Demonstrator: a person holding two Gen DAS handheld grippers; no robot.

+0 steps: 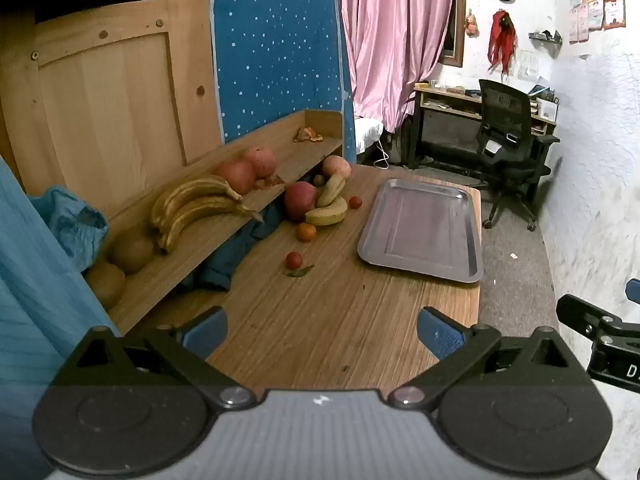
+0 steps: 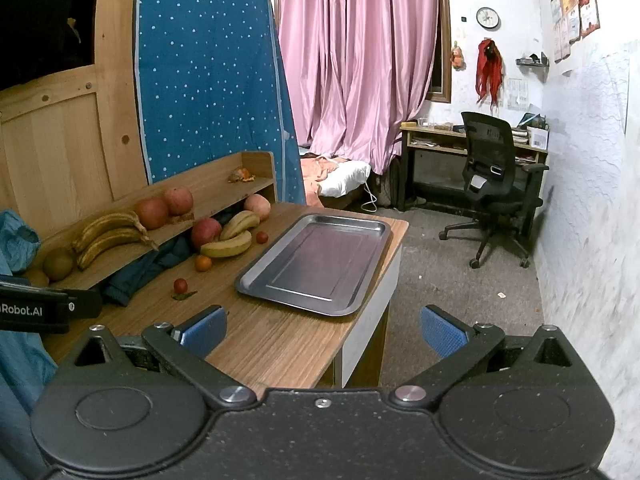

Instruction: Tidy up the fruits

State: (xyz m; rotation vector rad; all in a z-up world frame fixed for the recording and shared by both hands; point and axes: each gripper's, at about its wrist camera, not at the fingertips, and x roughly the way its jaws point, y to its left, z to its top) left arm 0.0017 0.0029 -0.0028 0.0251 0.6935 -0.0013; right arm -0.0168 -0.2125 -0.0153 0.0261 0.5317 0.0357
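Fruit (image 1: 316,208) and tray (image 1: 420,264) on table (image 1: 320,320), well ahead of left gripper (image 1: 322,332) and right gripper (image 2: 324,330), both spread, empty.

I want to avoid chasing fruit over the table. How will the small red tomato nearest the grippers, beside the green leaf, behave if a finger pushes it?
The tomato looks round and smooth, so it will probably roll on the flat table. It seems light, so even a small touch may move it. The leaf beside it would hardly stop it.
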